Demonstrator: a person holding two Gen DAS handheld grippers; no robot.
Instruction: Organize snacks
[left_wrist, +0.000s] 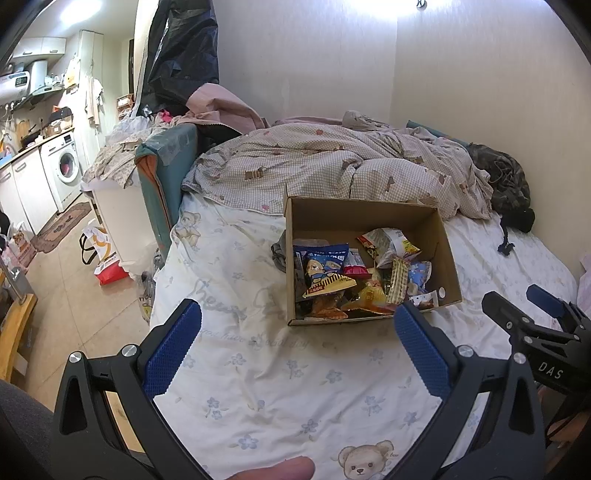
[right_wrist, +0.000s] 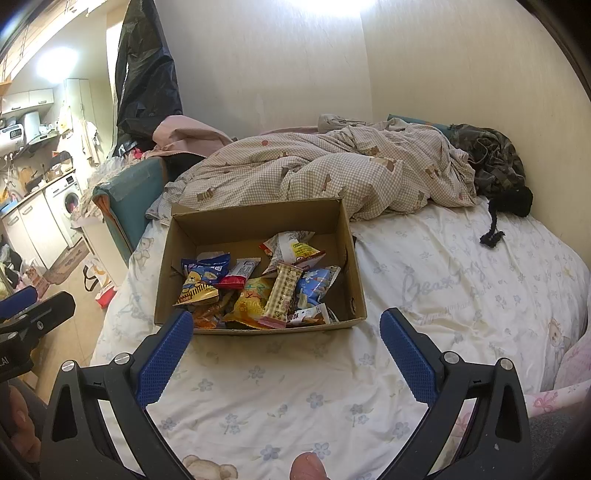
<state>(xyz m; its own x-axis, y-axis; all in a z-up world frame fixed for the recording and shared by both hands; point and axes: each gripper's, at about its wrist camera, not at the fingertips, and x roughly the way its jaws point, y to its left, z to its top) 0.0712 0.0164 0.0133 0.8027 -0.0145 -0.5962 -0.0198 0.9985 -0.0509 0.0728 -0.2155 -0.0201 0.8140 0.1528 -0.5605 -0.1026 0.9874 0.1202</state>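
Observation:
An open cardboard box (left_wrist: 369, 214) (right_wrist: 258, 221) sits on the bed, with several snack packets (left_wrist: 354, 280) (right_wrist: 258, 288) piled in its near half. Among them are a blue-and-yellow bear packet (left_wrist: 325, 273) (right_wrist: 201, 280) and a checked beige bar (right_wrist: 282, 295). My left gripper (left_wrist: 297, 321) hovers open over the sheet just short of the box, nothing between its blue pads. My right gripper (right_wrist: 286, 328) (left_wrist: 532, 306) is open too, at the box's near edge. A dark wad (left_wrist: 279, 251) lies against the box's left wall.
The white floral bedsheet (left_wrist: 258, 369) (right_wrist: 443, 295) spreads around the box. A checked duvet (left_wrist: 332, 166) (right_wrist: 332, 173) is bunched behind it, with a dark camouflage garment (right_wrist: 495, 166) by the wall. The bed's left edge drops to a tiled floor (left_wrist: 70, 295) with bags.

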